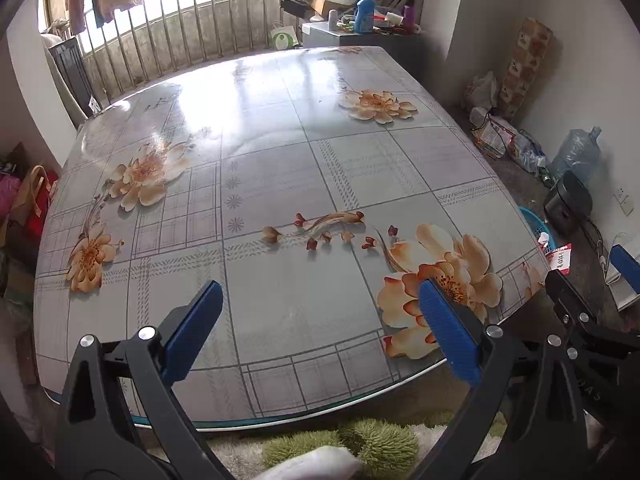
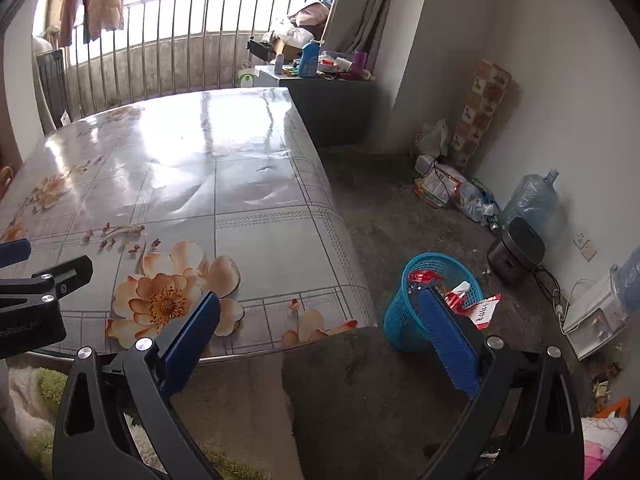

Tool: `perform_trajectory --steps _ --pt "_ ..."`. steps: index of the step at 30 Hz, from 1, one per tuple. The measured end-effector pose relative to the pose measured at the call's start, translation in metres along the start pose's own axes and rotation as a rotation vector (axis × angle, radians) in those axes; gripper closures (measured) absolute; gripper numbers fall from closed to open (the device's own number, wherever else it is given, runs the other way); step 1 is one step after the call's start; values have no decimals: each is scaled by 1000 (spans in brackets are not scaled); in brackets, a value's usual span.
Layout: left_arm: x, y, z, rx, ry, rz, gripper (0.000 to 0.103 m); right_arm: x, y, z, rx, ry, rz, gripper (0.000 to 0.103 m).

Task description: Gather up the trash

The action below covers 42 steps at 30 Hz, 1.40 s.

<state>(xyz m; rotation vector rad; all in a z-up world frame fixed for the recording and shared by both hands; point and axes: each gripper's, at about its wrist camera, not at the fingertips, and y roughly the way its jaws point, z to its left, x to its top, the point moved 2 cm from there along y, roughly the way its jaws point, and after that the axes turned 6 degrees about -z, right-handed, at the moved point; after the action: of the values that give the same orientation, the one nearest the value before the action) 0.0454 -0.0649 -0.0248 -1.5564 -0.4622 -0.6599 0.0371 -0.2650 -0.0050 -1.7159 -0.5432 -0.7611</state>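
The table (image 1: 280, 160) has a glossy flower-patterned cloth, and I see no loose trash on it. My left gripper (image 1: 320, 292) hangs open above the table's near edge with nothing between its blue pads. My right gripper (image 2: 320, 300) is open too, over the table's right corner and the floor, and holds nothing. A blue mesh basket (image 2: 400, 320) stands on the floor right of the table, behind the right finger. Red and white wrappers (image 2: 460, 296) lie in it, and one (image 2: 486, 310) hangs over its rim. Each gripper shows in the other's view: right gripper (image 1: 584, 264), left gripper (image 2: 52, 256).
A water jug (image 2: 528, 196), a black appliance (image 2: 516, 248), plastic bags (image 2: 448, 188) and a white device (image 2: 596, 312) line the right wall. A cabinet with bottles (image 2: 312, 60) stands behind the table by the railing. A green shaggy rug (image 1: 372, 444) lies below the near edge.
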Motion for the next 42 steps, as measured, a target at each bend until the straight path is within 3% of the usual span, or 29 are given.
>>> perform_trajectory --steps 3,9,14,42 --pt "-1 5 1 26 0 19 9 -11 4 -11 -57 0 34 7" --pt "-4 13 -7 31 34 74 9 -15 3 -29 -87 47 61 7" --pt "-3 10 -14 34 56 59 9 -19 8 -42 -111 72 74 7" --pt "-4 13 -21 33 77 75 9 -24 14 -46 -106 109 101 7"
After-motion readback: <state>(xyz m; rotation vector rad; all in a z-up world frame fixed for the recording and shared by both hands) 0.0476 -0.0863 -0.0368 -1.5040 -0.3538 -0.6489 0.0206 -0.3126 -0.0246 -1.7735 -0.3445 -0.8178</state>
